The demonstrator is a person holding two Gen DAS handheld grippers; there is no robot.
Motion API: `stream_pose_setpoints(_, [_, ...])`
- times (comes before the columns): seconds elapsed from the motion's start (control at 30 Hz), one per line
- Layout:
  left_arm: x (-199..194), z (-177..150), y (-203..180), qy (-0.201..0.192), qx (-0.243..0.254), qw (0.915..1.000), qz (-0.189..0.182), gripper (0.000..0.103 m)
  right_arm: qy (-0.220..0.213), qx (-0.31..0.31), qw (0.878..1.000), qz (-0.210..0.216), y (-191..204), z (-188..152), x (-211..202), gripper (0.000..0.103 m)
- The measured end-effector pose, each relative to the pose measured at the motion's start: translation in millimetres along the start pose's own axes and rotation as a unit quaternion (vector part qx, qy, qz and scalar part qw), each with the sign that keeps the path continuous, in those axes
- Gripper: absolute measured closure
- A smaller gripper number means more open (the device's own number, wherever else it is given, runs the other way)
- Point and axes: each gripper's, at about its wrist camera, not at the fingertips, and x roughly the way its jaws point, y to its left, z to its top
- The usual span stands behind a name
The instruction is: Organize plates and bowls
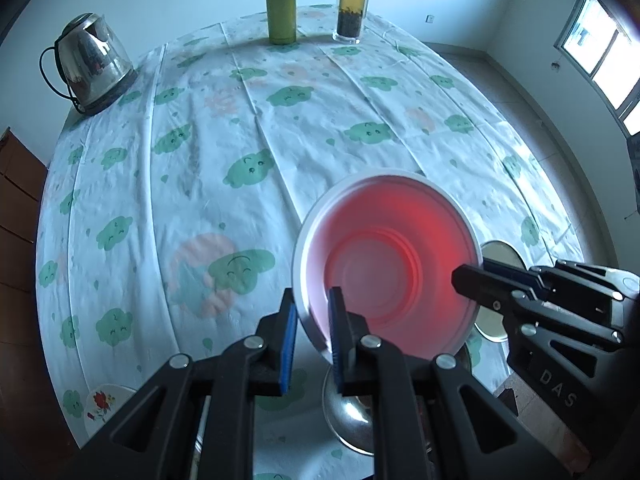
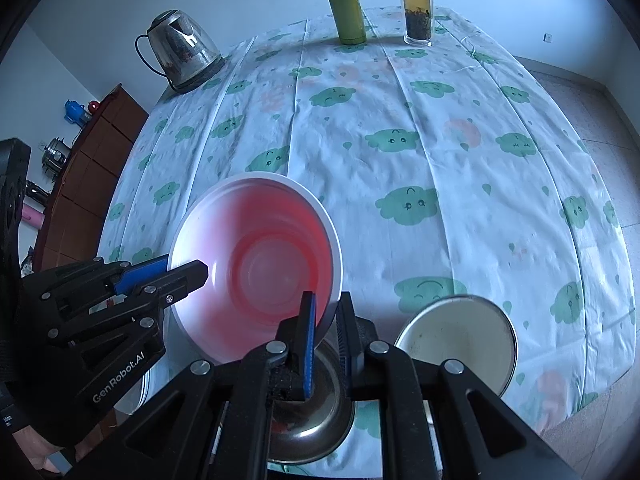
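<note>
Above the near edge of the bench (image 1: 248, 128), a pink bowl (image 1: 384, 256) with a white rim hangs in the air, tilted, its inside facing both cameras. 2 grippers hold it at once.

Left gripper (image 1: 313, 332): jaws narrow, blue pads clamped on the bowl's near-left rim, 1 pad outside the wall, 1 inside. In the right wrist view the same gripper (image 2: 188, 270) comes in from the left and pinches the rim on that side.

Right gripper (image 2: 327, 334): jaws narrow, pinching the bowl's lower right rim between blue pads. From the left wrist view it (image 1: 470, 280) enters from the right, its tip at the bowl's right edge.

Below the bowl, a steel bowl (image 2: 316, 412) sits on the bench at the near edge, partly hidden by the gripper frames. Just right of it a round steel dish (image 2: 460, 328) with a pale inside rests on the cloth. A small white plate (image 1: 106, 402) with a red flower print lies at the near left edge.

Far side of bench: steel kettle (image 1: 90, 62) at left, green flask (image 1: 281, 4) and glass tea bottle (image 1: 352, 2) standing upright, near each other. Cloth is white with green cloud faces.
</note>
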Motion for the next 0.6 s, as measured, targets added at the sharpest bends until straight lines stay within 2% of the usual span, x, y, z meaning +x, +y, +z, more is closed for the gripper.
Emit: stream_pose_setpoints(0.6, [-18.0, -26.9, -7.2, -0.004, 0.015, 0.9998, -0.007, 0.090, -0.003, 0.005, 1.000, -0.005, 10.2, -32.5, -17.3, 0.091])
